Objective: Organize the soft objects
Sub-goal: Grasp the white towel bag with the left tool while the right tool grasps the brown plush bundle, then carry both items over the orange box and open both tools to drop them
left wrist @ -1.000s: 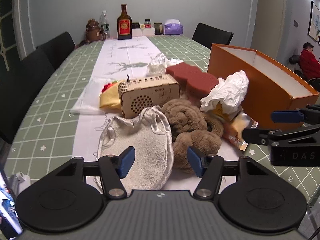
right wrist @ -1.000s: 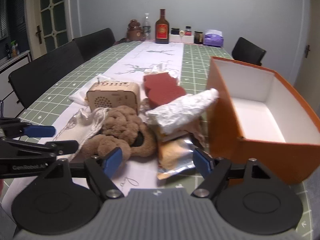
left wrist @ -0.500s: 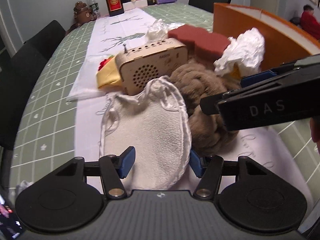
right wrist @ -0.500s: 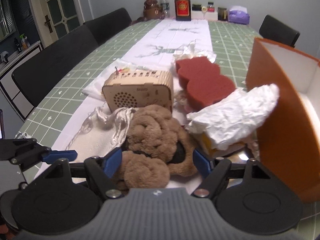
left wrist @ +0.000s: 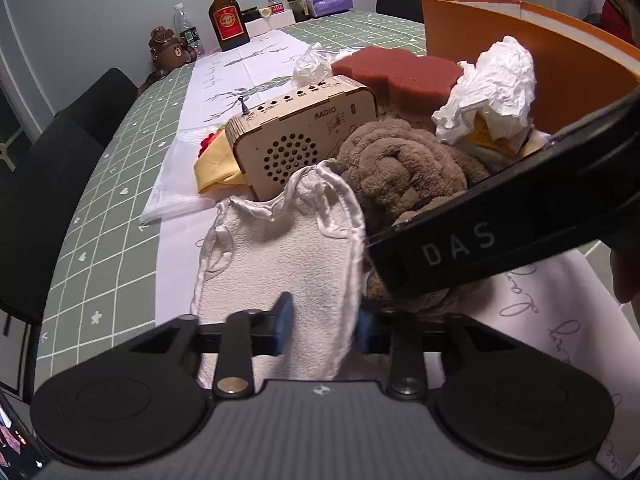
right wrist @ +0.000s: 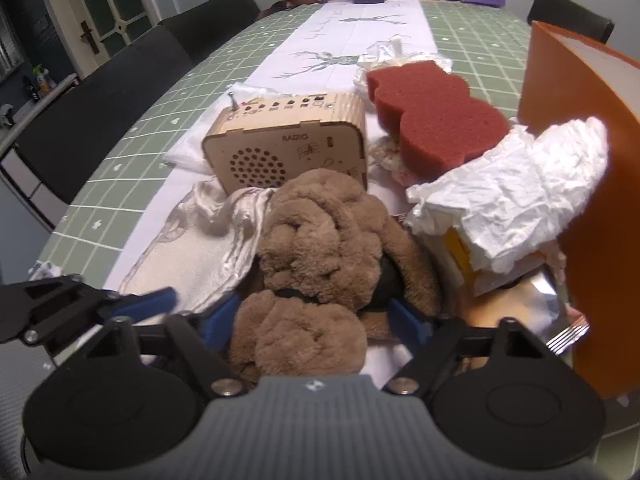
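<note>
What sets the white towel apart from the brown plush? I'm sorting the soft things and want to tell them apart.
The white towel lies flat and thin on the table runner; the brown plush is a thick, knotted bundle. The towel has a shiny satin trim; the plush is fuzzy all over. The left gripper has its jaws shut on the towel's near edge; the right gripper has its jaws around the plush. Both are soft and sit side by side, touching.
</note>
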Action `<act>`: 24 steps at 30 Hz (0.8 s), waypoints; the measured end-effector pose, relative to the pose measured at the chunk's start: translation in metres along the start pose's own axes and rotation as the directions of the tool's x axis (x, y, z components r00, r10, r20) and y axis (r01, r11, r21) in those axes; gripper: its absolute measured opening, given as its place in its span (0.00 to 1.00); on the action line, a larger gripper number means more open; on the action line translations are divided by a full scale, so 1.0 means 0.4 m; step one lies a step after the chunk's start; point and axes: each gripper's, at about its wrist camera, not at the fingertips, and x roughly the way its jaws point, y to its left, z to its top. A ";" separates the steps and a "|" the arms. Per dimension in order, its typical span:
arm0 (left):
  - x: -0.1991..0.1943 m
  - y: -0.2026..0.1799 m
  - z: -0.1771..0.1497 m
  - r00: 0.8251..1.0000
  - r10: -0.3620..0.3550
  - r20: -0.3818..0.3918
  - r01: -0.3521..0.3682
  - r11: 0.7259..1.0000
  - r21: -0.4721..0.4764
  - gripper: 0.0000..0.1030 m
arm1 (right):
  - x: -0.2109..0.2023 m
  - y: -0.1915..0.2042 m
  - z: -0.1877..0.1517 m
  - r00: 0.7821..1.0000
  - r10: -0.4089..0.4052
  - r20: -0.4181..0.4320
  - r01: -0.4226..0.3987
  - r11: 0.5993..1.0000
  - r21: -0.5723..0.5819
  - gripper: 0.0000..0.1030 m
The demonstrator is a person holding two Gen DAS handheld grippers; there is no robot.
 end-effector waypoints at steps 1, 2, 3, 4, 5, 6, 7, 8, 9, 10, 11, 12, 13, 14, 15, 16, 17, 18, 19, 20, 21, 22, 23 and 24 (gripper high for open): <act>-0.002 0.000 0.001 1.000 0.004 0.004 -0.004 1.000 0.007 0.26 | -0.002 -0.003 0.000 1.000 0.012 -0.001 -0.012 1.000 0.006 0.60; -0.005 0.000 0.002 1.000 0.003 0.007 -0.003 1.000 0.011 0.20 | -0.003 -0.002 0.000 1.000 0.016 -0.001 -0.016 1.000 -0.002 0.54; -0.006 0.001 0.004 1.000 -0.004 0.002 0.004 1.000 0.013 0.10 | -0.006 0.000 -0.001 1.000 0.022 0.001 -0.022 1.000 -0.014 0.53; -0.009 0.003 0.006 1.000 -0.005 0.001 0.005 1.000 0.012 0.09 | -0.009 0.001 -0.001 1.000 0.024 0.000 -0.024 1.000 -0.020 0.50; -0.012 0.003 0.009 1.000 -0.005 0.003 0.005 1.000 0.014 0.08 | -0.012 0.003 -0.001 1.000 0.026 0.000 -0.026 0.999 -0.027 0.46; -0.016 0.005 0.013 1.000 -0.003 0.005 0.003 1.000 0.017 0.07 | -0.016 0.005 0.001 1.000 0.027 -0.001 -0.027 0.999 -0.036 0.45; -0.021 0.006 0.017 1.000 -0.002 0.005 0.002 1.000 0.019 0.07 | -0.023 0.006 0.004 1.000 0.030 -0.001 -0.030 0.999 -0.044 0.42; -0.027 0.009 0.022 1.000 -0.005 0.008 0.004 1.000 0.016 0.06 | -0.031 0.007 0.007 0.999 0.034 -0.001 -0.034 0.998 -0.053 0.41; -0.034 0.013 0.028 1.000 -0.010 0.007 0.010 1.000 0.013 0.06 | -0.040 0.008 0.010 0.999 0.038 0.000 -0.038 0.997 -0.064 0.41; -0.041 0.018 0.034 1.000 -0.018 0.004 0.018 1.000 0.009 0.06 | -0.052 0.010 0.015 0.999 0.042 0.003 -0.042 0.996 -0.079 0.41; -0.049 0.023 0.040 1.000 -0.026 0.005 0.026 1.000 0.006 0.06 | -0.067 0.013 0.018 0.999 0.046 0.009 -0.045 0.995 -0.093 0.40; -0.058 0.028 0.045 0.999 -0.034 0.007 0.034 0.999 0.002 0.06 | -0.083 0.016 0.021 0.999 0.050 0.017 -0.048 0.993 -0.108 0.40; -0.069 0.033 0.052 0.999 -0.039 0.009 0.039 0.999 -0.002 0.06 | -0.099 0.017 0.026 0.998 0.052 0.025 -0.049 0.991 -0.122 0.40; -0.081 0.038 0.059 0.999 -0.044 0.013 0.044 0.999 -0.008 0.06 | -0.115 0.018 0.030 0.998 0.054 0.033 -0.049 0.990 -0.134 0.40; -0.093 0.043 0.066 0.999 -0.049 0.017 0.050 0.999 -0.015 0.06 | -0.131 0.017 0.035 0.998 0.056 0.040 -0.050 0.988 -0.143 0.40; -0.103 0.049 0.074 0.998 -0.058 0.017 0.058 0.998 -0.023 0.06 | -0.148 0.016 0.042 0.997 0.059 0.044 -0.052 0.987 -0.152 0.40; -0.113 0.055 0.081 0.997 -0.069 0.017 0.070 0.997 -0.032 0.06 | -0.162 0.014 0.047 0.997 0.062 0.046 -0.054 0.986 -0.158 0.40; -0.126 0.058 0.090 0.997 -0.080 0.018 0.080 0.996 -0.035 0.06 | -0.177 0.013 0.054 0.997 0.065 0.047 -0.057 0.985 -0.165 0.40; -0.138 0.060 0.099 0.996 -0.088 0.020 0.088 0.995 -0.035 0.06 | -0.197 0.012 0.061 0.997 0.070 0.045 -0.061 0.983 -0.173 0.40; -0.150 0.061 0.108 0.995 -0.092 0.024 0.093 0.995 -0.032 0.06 | -0.210 0.010 0.068 0.996 0.072 0.044 -0.063 0.981 -0.181 0.40; -0.163 0.062 0.117 0.995 -0.095 0.029 0.096 0.995 -0.028 0.06 | -0.230 0.009 0.078 0.996 0.071 0.046 -0.061 0.979 -0.192 0.40; -0.176 0.062 0.127 0.995 -0.098 0.034 0.099 0.995 -0.023 0.06 | -0.248 0.007 0.086 0.996 0.070 0.049 -0.058 0.978 -0.201 0.40; -0.189 0.062 0.138 0.994 -0.103 0.043 0.104 0.994 -0.020 0.06 | -0.263 0.004 0.095 0.996 0.069 0.052 -0.057 0.977 -0.206 0.40; -0.202 0.062 0.151 0.993 -0.111 0.050 0.112 0.994 -0.018 0.06 | -0.283 0.000 0.105 0.996 0.070 0.056 -0.057 0.976 -0.210 0.40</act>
